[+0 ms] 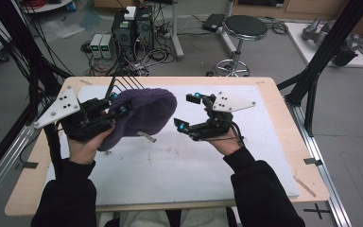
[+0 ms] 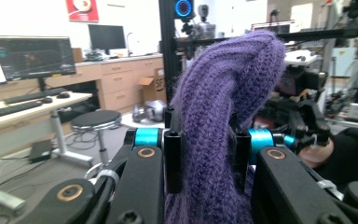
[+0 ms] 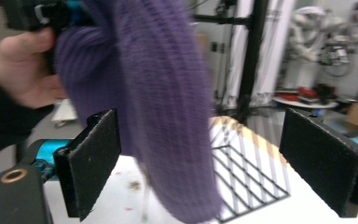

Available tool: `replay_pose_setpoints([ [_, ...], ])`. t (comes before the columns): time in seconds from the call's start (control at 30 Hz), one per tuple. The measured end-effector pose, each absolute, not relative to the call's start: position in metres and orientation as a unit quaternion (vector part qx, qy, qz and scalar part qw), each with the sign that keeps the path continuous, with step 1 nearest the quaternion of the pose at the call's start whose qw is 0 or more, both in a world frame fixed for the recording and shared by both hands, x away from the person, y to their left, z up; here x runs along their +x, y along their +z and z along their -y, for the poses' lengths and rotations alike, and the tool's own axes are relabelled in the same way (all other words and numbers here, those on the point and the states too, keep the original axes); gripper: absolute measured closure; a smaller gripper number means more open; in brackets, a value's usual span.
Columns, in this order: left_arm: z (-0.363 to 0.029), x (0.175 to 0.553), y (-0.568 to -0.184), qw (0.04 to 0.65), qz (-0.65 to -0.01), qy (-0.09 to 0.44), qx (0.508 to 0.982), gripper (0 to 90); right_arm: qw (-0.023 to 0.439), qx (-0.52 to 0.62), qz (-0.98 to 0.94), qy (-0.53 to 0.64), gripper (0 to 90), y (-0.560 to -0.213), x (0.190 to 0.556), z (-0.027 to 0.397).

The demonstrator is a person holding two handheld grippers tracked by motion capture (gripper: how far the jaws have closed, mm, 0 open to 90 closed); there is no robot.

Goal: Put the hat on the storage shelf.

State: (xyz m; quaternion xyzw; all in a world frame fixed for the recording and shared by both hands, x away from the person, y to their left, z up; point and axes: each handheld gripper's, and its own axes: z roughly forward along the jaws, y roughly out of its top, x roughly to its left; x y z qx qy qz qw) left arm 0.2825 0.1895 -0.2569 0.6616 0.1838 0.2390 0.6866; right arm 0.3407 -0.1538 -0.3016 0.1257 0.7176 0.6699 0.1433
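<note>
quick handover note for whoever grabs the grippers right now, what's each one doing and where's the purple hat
Left gripper: jaws shut on the purple knit hat, holding it up off the white mat; in the left gripper view the knit is pinched between its pads.
Right gripper: jaws open, nothing between them, held beside the hat and apart from it.
Black wire rack: on the mat behind the hat.
Done: hat lifted.
Left: probably a second grip with the right gripper, then placing the hat; where is not clear.

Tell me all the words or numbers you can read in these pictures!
None can be read.
Red poster on the white wall: a pale picture, lettering too blurred.
Dark computer screen on the desk: lines too small.
Brown cardboard box by the cabinets: dark print, blurred.
</note>
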Motion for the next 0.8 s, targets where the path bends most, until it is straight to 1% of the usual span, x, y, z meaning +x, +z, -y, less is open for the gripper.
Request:
replay_pose_setpoints([
  [0.17,-0.191,0.279,-0.258,0.698,-0.171,0.218,0.661,74.3,0.098,0.092,-0.725,0.675,11.7,-0.302,0.336,0.139],
  [0.3,-0.194,0.279,-0.26,0.711,-0.166,0.201,0.654,74.3,0.085,0.082,-0.734,0.669,11.8,-0.306,0.336,0.133],
  [0.33,-0.195,0.279,-0.26,0.715,-0.165,0.194,0.651,74.3,0.082,0.081,-0.736,0.667,12.5,-0.307,0.336,0.131],
  [0.43,-0.197,0.282,-0.262,0.721,-0.172,0.179,0.647,74.2,0.072,0.078,-0.739,0.665,19.4,-0.31,0.337,0.128],
  [0.47,-0.198,0.284,-0.263,0.721,-0.174,0.173,0.648,74.2,0.07,0.077,-0.737,0.668,23.8,-0.31,0.338,0.127],
  [0.5,-0.198,0.284,-0.264,0.722,-0.175,0.173,0.647,74.2,0.064,0.079,-0.737,0.669,31.0,-0.311,0.339,0.126],
  [0.53,-0.198,0.285,-0.266,0.721,-0.176,0.172,0.647,74.2,0.066,0.082,-0.741,0.663,44.0,-0.312,0.34,0.124],
  [0.57,-0.199,0.286,-0.268,0.722,-0.176,0.171,0.647,74.2,0.066,0.082,-0.741,0.663,44.0,-0.312,0.34,0.124],
  [0.6,-0.199,0.287,-0.27,0.722,-0.179,0.171,0.647,74.3,0.072,0.09,-0.75,0.651,61.8,-0.313,0.34,0.123],
  [0.63,-0.2,0.288,-0.272,0.72,-0.18,0.173,0.648,74.3,0.072,0.09,-0.75,0.651,61.8,-0.313,0.34,0.123],
  [0.67,-0.202,0.289,-0.274,0.719,-0.184,0.171,0.648,74.3,0.074,0.1,-0.756,0.642,74.3,-0.314,0.34,0.124],
  [0.7,-0.203,0.29,-0.275,0.719,-0.187,0.173,0.647,74.3,0.074,0.1,-0.756,0.642,74.3,-0.314,0.34,0.124],
  [0.73,-0.204,0.292,-0.277,0.719,-0.191,0.176,0.645,74.3,0.081,0.109,-0.756,0.64,76.9,-0.313,0.341,0.126],
  [0.8,-0.207,0.294,-0.28,0.718,-0.195,0.182,0.643,74.3,0.078,0.115,-0.756,0.639,77.6,-0.313,0.342,0.128],
])
